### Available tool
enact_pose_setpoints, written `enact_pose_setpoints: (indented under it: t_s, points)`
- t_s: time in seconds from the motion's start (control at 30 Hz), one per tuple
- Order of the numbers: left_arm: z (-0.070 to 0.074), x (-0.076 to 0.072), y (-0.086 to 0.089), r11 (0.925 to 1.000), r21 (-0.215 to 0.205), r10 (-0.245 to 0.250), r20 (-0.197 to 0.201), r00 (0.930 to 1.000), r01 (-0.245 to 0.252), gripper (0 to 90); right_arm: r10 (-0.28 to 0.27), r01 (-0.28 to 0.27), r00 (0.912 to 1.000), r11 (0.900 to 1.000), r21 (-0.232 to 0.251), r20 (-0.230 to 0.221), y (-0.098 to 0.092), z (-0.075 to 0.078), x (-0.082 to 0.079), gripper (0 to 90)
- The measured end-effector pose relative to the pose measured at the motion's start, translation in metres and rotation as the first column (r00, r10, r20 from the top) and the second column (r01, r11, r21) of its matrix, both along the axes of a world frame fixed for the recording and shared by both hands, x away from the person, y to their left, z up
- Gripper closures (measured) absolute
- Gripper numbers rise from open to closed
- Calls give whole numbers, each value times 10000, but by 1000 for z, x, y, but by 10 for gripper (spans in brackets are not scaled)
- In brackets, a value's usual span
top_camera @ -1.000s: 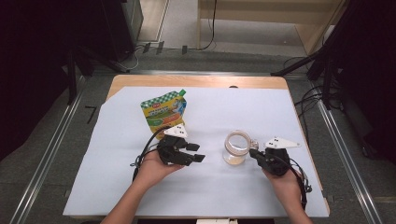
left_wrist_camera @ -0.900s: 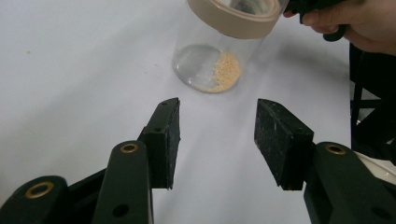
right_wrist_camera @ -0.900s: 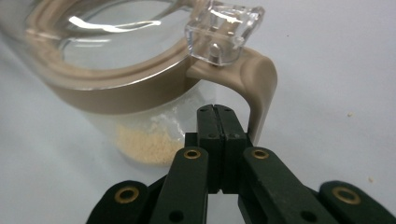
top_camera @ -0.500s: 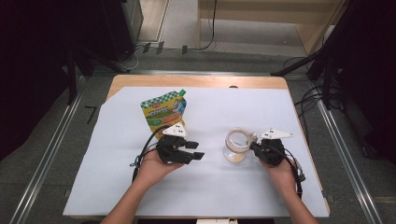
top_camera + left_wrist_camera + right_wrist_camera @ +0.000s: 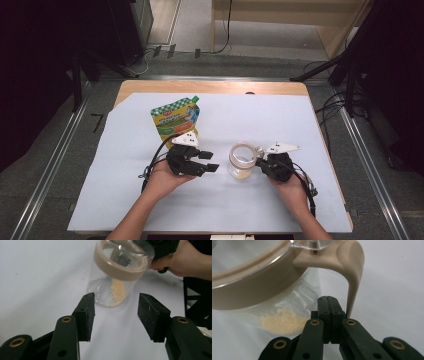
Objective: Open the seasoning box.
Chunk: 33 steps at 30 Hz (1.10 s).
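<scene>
High view: since a second ago the right gripper (image 5: pixel 261 161) has slid toward nine o'clock and now sits against the clear jar (image 5: pixel 241 160), which leans over where before it stood more upright. The left gripper (image 5: pixel 209 161) has kept its place at about seven o'clock of the table's middle; its jaws have just been opening a little, with nothing between them, and they point toward the jar at three o'clock. The snack pouch (image 5: pixel 176 118) lies where it was, at eleven o'clock of the left gripper. The pale blue sheet (image 5: pixel 260 115) covers most of the wooden table (image 5: pixel 210 87); around it runs grey floor (image 5: pixel 45 150), with cables (image 5: pixel 227 30) at twelve o'clock (the edges of the room are dark).

Left gripper view: the left gripper (image 5: pixel 115 312) stands half open, its pads bare. Ahead at twelve o'clock the jar (image 5: pixel 117 270) tilts, its tan collar (image 5: pixel 120 271) toward the camera and pale crumbs (image 5: pixel 117 290) gathered low inside. A hand (image 5: pixel 182 263) holds the other gripper at two o'clock behind it.

Right gripper view: the right gripper (image 5: pixel 327 302) is closed, pads pressed flat together with nothing between them. The jar (image 5: pixel 287 302) fills the upper part, leaning over the jaws; a tan strap (image 5: pixel 352 277) curves down from its collar (image 5: pixel 249 287) just beside the jaw tips at one o'clock (whether it touches them I cannot tell). Crumbs (image 5: pixel 283 323) lie at nine o'clock.
</scene>
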<state>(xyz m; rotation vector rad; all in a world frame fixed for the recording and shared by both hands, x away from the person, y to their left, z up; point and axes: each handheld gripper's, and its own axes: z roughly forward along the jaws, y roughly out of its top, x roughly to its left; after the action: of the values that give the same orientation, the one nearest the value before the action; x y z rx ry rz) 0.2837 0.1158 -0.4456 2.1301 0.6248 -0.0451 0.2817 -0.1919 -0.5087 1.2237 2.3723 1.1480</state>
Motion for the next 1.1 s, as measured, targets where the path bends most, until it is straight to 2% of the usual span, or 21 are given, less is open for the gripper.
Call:
enact_pose_setpoints:
  t_s: [0.1,0.27,0.3,0.37,0.47,0.57,0.6,0.7,0.83,0.9,1.0,1.1]
  points:
    - [3,-1,0,9999,38,-110,116,9999,109,481,281,-281,9996,9996,24,7,10,0,-5,900]
    - [3,-2,0,9993,-143,-344,8,9994,344,416,752,-749,9971,9966,348,-81,19,3,-10,900]
    - [3,-2,-1,9991,-158,-394,-45,9992,393,400,811,-811,9967,9960,365,5,18,5,-11,900]
    - [3,-1,-2,9985,-150,-520,-114,9986,518,388,864,-870,9962,9938,688,112,13,10,-12,900]
    - [3,-1,-5,9982,-101,-595,-202,9980,593,311,945,-963,9951,9927,726,273,6,19,-16,900]
    - [5,0,-8,9977,-286,-618,-90,9981,615,270,1016,-1034,9944,9918,752,282,-3,26,-19,900]
    - [5,2,-9,9966,-447,-692,-136,9975,685,256,980,-996,9949,9922,746,246,-7,28,-19,900]
    - [5,5,-13,9964,-423,-743,-85,9972,739,184,764,-782,9968,9937,806,246,-16,30,-18,900]
    - [4,9,-19,9946,-328,-986,-80,9951,983,191,584,-591,9982,9949,821,104,-17,26,-8,900]
    - [3,10,-23,9953,-1,-973,-22,9953,973,203,567,-568,9984,9953,786,33,-15,23,-3,900]
    - [0,13,-27,9946,-8,-1034,-62,9946,1034,203,580,-574,9983,9957,726,-64,-13,20,0,900]
    - [-2,14,-33,9946,-20,-1039,126,9945,1039,194,536,-534,9986,9962,685,-9,-9,20,1,900]
